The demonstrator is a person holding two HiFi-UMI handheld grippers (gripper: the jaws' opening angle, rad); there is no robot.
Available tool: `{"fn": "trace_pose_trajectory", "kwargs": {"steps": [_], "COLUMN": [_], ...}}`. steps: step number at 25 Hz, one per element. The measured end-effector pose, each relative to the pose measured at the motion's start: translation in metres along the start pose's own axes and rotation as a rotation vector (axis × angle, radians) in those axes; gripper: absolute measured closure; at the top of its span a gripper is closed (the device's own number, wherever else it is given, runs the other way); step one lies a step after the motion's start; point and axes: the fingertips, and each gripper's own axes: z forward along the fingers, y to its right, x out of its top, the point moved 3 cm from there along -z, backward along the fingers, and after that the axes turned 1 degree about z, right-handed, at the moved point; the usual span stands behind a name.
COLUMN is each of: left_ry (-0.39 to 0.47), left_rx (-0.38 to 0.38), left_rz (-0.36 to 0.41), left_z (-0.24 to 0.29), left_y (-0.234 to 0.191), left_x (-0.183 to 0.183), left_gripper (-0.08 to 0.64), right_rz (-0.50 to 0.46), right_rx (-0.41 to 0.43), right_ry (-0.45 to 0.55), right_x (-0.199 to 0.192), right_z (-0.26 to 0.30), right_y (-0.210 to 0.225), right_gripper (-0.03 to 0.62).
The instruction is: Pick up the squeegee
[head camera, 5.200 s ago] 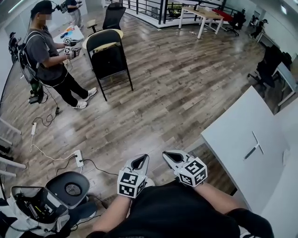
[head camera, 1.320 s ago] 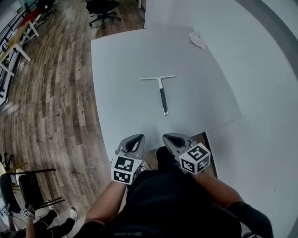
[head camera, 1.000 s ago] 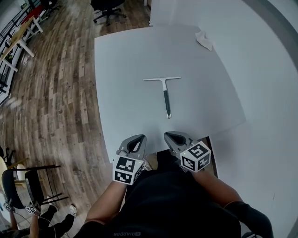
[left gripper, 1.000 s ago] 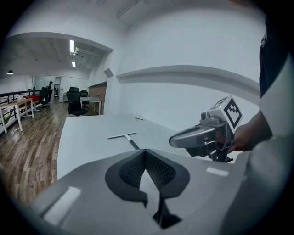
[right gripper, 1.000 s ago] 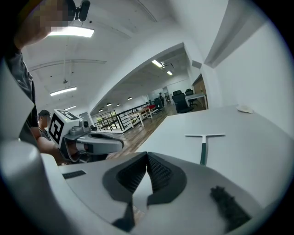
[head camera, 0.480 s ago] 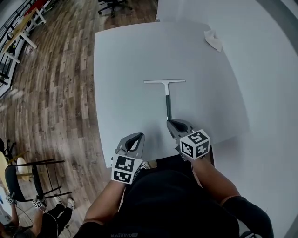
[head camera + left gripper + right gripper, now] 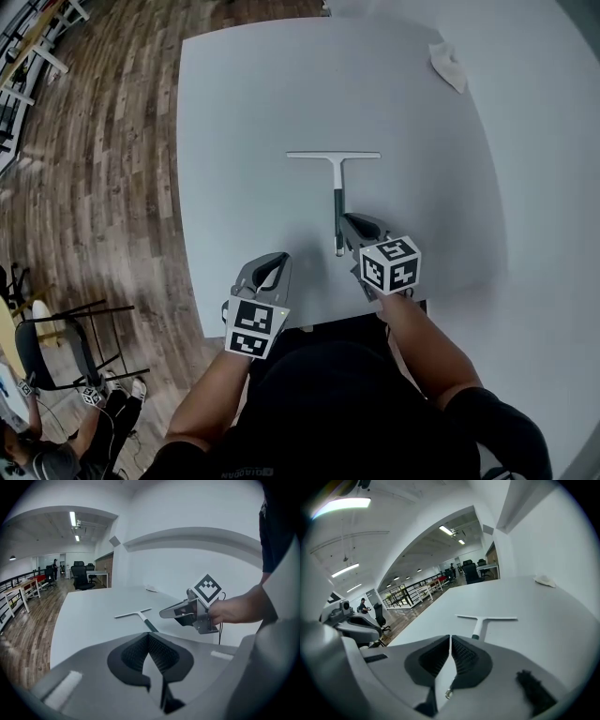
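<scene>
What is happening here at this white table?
A person holds a gripper in each hand over the table. A squeegee lies flat on it, and nothing grips it yet. The right gripper hovers by the near end of the handle with its jaws shut. The left gripper is also shut and empty, near the table's edge.

We've got bare table (image 7: pixel 234 112) on every side of the squeegee (image 7: pixel 335 183): left of the handle, beyond the blade, and right of it. Only crowding is the right gripper (image 7: pixel 347 220), jaws together, just right of the handle's near end. The left gripper (image 7: pixel 279 260), also closed, sits well left of the handle at the near table edge. A crumpled cloth (image 7: pixel 448 64) lies well beyond the blade, toward the right corner. The wall (image 7: pixel 553 169) flanks the table further right.
</scene>
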Motion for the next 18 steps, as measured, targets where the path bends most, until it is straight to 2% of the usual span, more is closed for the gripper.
{"fn": "trace_pose_trajectory", "kwargs": {"steps": [4, 8, 11, 18], "left_ry": [-0.022, -0.042, -0.058, -0.091], "left_rx": [0.003, -0.003, -0.004, -0.002], "left_rz": [-0.003, -0.014, -0.017, -0.036], "left_z": [0.022, 0.034, 0.043, 0.055], "left_y": [-0.004, -0.005, -0.005, -0.013], "left_x": [-0.003, -0.006, -0.012, -0.021], "left_gripper": [0.552, 0.552, 0.552, 0.552], "right_rz": [0.02, 0.043, 0.047, 0.075], "right_rx": [-0.056, -0.066, -0.079, -0.108], "right_ry": [-0.002, -0.007, -0.023, -0.054], "right_x": [0.002, 0.001, -0.002, -0.001], "right_z": [0.019, 0.037, 0.054, 0.09], "right_y": [0.025, 0.039, 0.05, 0.069], "right_gripper": [0.576, 0.497, 0.468, 0.451]}}
